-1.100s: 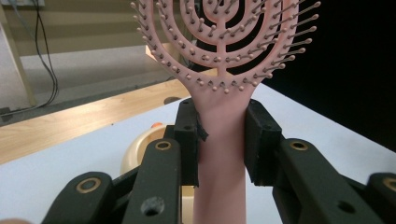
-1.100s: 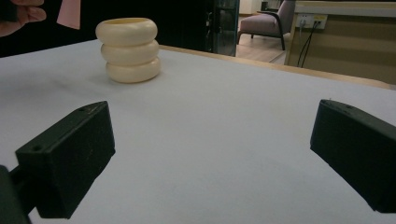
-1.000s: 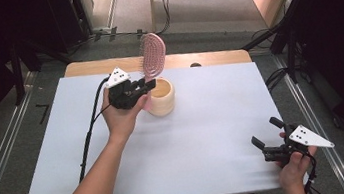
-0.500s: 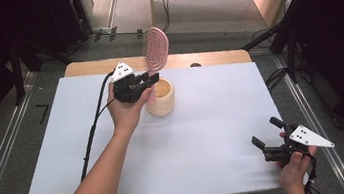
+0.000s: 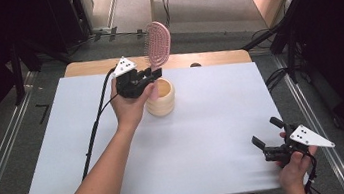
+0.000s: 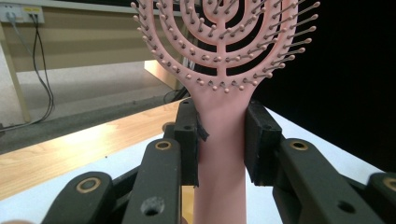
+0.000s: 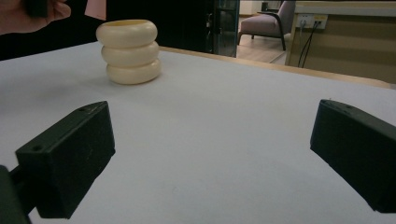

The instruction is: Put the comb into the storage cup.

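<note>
Starting nearest the person, the right tool (image 5: 270, 140) rests at the near right corner of the table (image 5: 215, 136), its jaws spread wide with nothing between them; its own camera looks across bare white table top toward the cream holder (image 7: 130, 50), well apart from it. Farther off, left of centre and toward the far side, the left tool (image 5: 149, 75) has its jaws closed on the handle of the pink hairbrush (image 5: 158, 43). In the left gripper view the two pads press the handle from either side just below the bristled head (image 6: 219, 42), and the brush stands close to upright, head uppermost. Seen from above, the cream ribbed holder (image 5: 161, 98) sits on the table just beside and slightly nearer-right of that tool, and the lower end of the handle seems to be at or over its open mouth; whether the tip is inside the rim or clear of it cannot be told, since the hand and tool cover that spot.

As a judgement, the grip on the brush is secure and the work at the holder is midway: the brush is neither resting in the holder on its own nor carried away from it. What remains is finishing that move and letting go, with the right tool idle.
</note>
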The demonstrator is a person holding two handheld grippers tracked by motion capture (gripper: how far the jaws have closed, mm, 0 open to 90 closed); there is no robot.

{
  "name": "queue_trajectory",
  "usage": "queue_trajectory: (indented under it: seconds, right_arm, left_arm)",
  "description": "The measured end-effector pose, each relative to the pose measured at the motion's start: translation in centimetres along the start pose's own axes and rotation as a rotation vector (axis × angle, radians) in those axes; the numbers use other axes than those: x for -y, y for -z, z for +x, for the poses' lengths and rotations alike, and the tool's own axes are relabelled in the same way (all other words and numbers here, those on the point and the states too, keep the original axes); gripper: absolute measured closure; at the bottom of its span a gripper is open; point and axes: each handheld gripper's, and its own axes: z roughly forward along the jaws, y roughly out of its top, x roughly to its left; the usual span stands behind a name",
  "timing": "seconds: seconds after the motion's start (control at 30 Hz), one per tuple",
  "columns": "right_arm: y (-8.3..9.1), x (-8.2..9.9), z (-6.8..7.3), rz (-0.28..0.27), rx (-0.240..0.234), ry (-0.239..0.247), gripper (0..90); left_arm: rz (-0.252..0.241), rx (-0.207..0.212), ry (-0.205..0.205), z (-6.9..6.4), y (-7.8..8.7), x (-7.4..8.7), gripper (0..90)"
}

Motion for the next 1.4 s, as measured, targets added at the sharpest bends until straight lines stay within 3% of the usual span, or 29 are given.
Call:
queue_trajectory:
  seconds: [0.23,0.43,0.63,1.4]
  right_arm:
    - [0.0,0.0,-0.1,-0.004,0.001,0.0,0.0]
    - [0.1,0.0,-0.1,-0.007,-0.001,-0.003,0.0]
    - [0.1,0.0,-0.1,-0.018,-0.002,0.001,0.0]
    - [0.1,0.0,-0.1,-0.014,-0.006,-0.003,0.0]
  left_arm:
    - [-0.019,0.004,0.019,0.5,-0.7,0.2,71.6]
    - [-0.042,-0.008,-0.022,0.7,-1.6,0.3,71.6]
    - [-0.053,-0.019,-0.018,0.9,-2.1,0.5,71.6]
    - [-0.032,-0.041,-0.029,1.7,-3.2,2.6,71.5]
